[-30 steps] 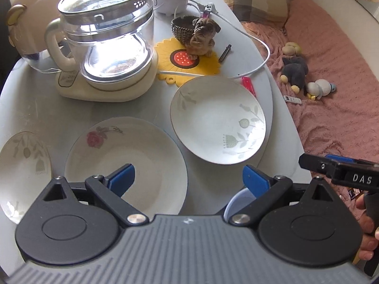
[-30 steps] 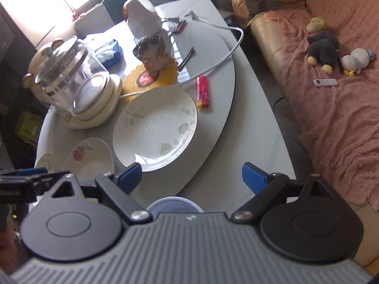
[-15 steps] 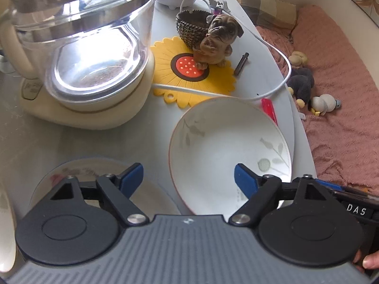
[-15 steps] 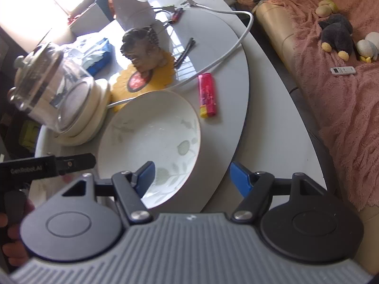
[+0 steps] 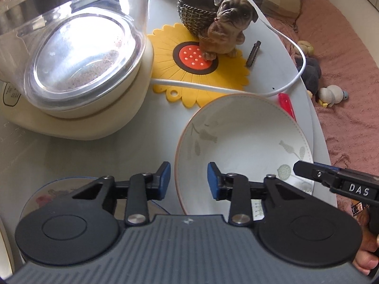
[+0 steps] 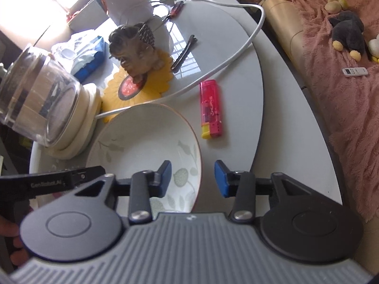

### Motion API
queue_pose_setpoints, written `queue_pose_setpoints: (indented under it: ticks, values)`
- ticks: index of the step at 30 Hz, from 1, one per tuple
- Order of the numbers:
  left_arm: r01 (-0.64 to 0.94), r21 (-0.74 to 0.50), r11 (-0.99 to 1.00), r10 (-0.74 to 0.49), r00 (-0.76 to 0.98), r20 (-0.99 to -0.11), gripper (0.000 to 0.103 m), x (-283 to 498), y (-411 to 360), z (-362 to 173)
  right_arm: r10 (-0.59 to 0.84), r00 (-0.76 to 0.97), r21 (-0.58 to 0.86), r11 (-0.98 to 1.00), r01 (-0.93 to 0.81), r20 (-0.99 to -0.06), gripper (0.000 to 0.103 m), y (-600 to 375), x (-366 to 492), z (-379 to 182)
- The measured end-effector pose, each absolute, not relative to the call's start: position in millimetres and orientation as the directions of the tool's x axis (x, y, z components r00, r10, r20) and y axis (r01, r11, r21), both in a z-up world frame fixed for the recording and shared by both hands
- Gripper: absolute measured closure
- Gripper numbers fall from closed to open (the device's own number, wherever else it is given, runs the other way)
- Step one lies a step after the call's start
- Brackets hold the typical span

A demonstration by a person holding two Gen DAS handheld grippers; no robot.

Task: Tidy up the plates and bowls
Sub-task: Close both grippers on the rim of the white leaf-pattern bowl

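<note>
A white leaf-patterned bowl (image 5: 246, 146) sits on the grey table; it also shows in the right wrist view (image 6: 144, 142). My left gripper (image 5: 188, 180) is open, its jaws straddling the bowl's left rim without clamping it. My right gripper (image 6: 192, 181) is open, its jaws straddling the bowl's right rim. A floral plate (image 5: 47, 196) lies low left under the left gripper, mostly hidden. The right gripper's body (image 5: 341, 184) shows at the right of the left wrist view.
A glass kettle on a cream base (image 5: 78, 71) stands close left of the bowl. A yellow sunflower mat (image 5: 201, 66) with a dog figurine (image 5: 227, 23) and a white cable (image 5: 236, 90) lie behind it. A pink lighter (image 6: 210, 108) lies right of the bowl.
Both grippers moved forward and down to the bowl and narrowed their jaws around its opposite rims. The floral plate slid mostly out of the left view.
</note>
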State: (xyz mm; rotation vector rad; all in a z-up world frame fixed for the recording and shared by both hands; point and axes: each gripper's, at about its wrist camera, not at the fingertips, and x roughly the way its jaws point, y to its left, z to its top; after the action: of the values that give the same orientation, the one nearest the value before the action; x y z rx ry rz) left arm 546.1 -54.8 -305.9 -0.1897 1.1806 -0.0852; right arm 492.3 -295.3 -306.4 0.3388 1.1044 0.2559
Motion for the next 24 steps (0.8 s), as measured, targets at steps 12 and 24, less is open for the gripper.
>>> queue_pose_setpoints:
  ticks: [12, 24]
  values:
    - [-0.055, -0.217, 0.975, -0.184, 0.36, -0.915, 0.08, 554.7, -49.9, -317.4, 0.404, 0.432, 0.425, 0.904, -0.052, -0.807, 0.086, -302.2, 485.7, -312.7]
    - [-0.085, -0.232, 0.969, -0.182, 0.385, -0.905, 0.086, 548.7, -47.0, -309.3, 0.467, 0.4, 0.471, 0.877, -0.095, -0.788, 0.087, -309.1, 496.2, -316.2]
